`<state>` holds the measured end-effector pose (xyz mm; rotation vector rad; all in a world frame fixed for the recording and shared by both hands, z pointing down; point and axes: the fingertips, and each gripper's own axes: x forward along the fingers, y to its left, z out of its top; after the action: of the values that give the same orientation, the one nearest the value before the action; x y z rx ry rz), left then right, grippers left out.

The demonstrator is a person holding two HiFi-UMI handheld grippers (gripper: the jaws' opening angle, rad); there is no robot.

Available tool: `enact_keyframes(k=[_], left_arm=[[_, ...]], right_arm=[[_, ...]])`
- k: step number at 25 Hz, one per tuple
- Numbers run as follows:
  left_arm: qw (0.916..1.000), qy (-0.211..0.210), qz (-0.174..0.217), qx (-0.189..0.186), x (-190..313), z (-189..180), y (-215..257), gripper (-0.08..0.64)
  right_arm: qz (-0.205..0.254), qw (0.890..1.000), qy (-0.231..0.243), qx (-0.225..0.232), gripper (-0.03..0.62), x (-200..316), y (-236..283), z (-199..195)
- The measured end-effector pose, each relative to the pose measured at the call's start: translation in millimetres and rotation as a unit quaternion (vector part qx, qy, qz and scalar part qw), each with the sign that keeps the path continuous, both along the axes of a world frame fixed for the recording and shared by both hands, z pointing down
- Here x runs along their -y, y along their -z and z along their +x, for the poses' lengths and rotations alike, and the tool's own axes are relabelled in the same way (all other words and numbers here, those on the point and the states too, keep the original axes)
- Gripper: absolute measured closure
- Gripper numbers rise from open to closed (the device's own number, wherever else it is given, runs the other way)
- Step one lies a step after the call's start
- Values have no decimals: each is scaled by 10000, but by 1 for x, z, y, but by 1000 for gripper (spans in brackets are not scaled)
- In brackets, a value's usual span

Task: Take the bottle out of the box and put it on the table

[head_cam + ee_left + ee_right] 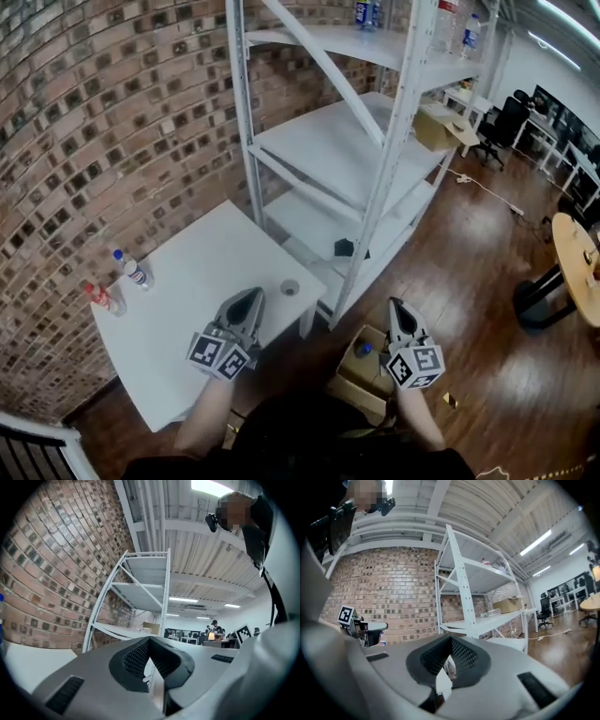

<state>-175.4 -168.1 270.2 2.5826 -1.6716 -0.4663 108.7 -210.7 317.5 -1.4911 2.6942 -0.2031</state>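
Bottle (365, 350) shows only as a blue cap and a bit of clear shoulder inside the open cardboard box (359, 379) on the wooden floor, just beside the table's near right leg; the box walls and the right gripper (396, 306) hide the rest, so I cannot tell whether it stands or leans. The right gripper hangs above the box's far edge, apart from the bottle, and in its own view its jaws (451, 640) meet at the tips with nothing between them. The left gripper (251, 296) is over the near right part of the white table (187, 323); its jaws (150, 641) are likewise pressed together and empty. Well apart on the table's far left stand a blue-capped bottle (134, 270) and a red-capped bottle (101, 297), both small and blurred. A small round thing (290, 288) near the table's right edge is too small to identify. Behind the table stands a white shelf rack (375, 159), its top cut off by the frame.
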Motion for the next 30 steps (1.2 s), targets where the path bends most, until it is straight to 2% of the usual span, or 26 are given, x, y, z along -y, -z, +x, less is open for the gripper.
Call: enact_keyframes(k=[4,8,16,24,27,30], left_arm=[[9980,-635,15,-67,6,29,0,557],[9922,-1247,1,-64,7,59,-2,557],[9728,-2316,-74,-36,-8,116,-15,557],[9553,-2952,-141,-25,-29,167,-25,557],[9516,-3069,-128,16,-31,181,-27,557],[9517,-3065,-171,48,-30,190,-31,557]], right_arm=[[3,9981,-619,-38,591,-33,-1,38],[-82,9917,-1282,-38,591,-71,-7,71],[-221,9724,-2317,-174,591,-153,-13,110],[-329,9565,-2895,-132,591,-207,-24,139],[-334,9559,-2915,-122,591,-208,-27,142],[-380,9574,-2860,-116,591,-201,-33,146]])
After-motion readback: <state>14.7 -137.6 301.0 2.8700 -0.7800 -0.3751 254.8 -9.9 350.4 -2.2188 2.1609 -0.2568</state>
